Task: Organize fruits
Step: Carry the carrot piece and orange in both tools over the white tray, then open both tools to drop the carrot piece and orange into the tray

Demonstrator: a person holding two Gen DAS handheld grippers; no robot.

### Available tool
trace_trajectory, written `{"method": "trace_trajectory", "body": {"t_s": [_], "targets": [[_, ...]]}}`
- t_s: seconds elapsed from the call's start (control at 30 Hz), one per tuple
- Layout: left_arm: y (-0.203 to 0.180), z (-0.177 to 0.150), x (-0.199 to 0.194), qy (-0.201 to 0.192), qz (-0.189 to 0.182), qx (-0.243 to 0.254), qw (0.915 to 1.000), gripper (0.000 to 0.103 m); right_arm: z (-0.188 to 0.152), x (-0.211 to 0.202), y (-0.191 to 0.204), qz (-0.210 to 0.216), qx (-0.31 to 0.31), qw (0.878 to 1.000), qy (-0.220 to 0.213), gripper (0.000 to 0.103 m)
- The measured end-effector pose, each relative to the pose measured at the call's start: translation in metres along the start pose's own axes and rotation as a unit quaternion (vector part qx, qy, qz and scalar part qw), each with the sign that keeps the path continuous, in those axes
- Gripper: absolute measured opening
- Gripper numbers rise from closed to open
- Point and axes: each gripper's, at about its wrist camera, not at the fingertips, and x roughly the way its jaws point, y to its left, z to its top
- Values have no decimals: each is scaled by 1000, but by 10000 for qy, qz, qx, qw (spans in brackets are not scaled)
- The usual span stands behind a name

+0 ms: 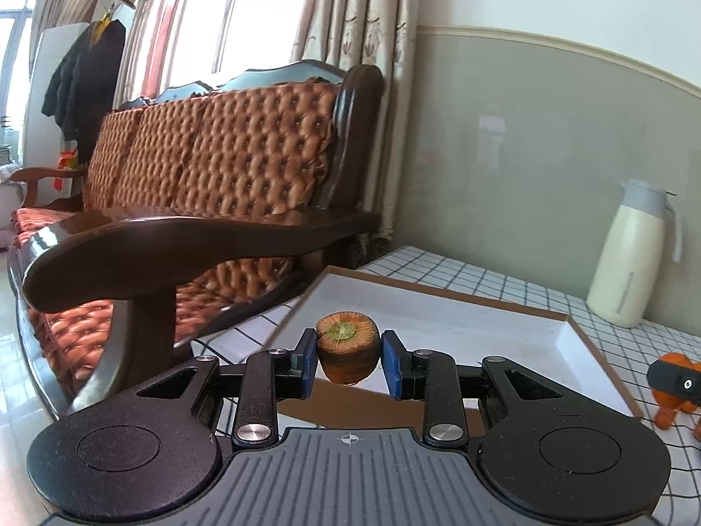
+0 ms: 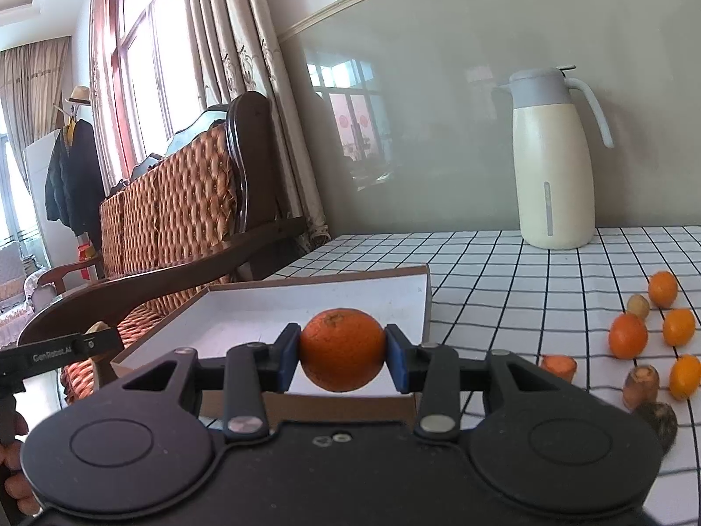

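Orange carrot stub [image 1: 348, 353], cut end facing the lens, is pinched between the blue pads of the left gripper [image 1: 349, 361], low in the left wrist view, over the white tray [image 1: 504, 333]; its underside is out of sight. At lower centre of the right wrist view, the right gripper [image 2: 342, 357] clamps an orange [image 2: 342, 356] before the same tray. Loose fruit [image 2: 628, 335] lies lower right on the checked cloth [image 2: 504, 271]; one brown piece [image 2: 659, 423] is partly hidden by the gripper body.

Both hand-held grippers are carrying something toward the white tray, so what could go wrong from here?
1. The left hand-held gripper pinches a short carrot piece only at its sides; it could twist or slip out.
2. The orange in the right hand-held gripper is round and may roll once released in the tray.
3. Both approach the same tray, so they might bump.
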Motion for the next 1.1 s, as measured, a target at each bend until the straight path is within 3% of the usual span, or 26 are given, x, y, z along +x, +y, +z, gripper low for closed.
{"method": "trace_trajectory", "body": {"t_s": [1.1], "targets": [[-4,5,76,542,206,-21,9983,31,3,73,-6,-155,56,9991,383,34]]}}
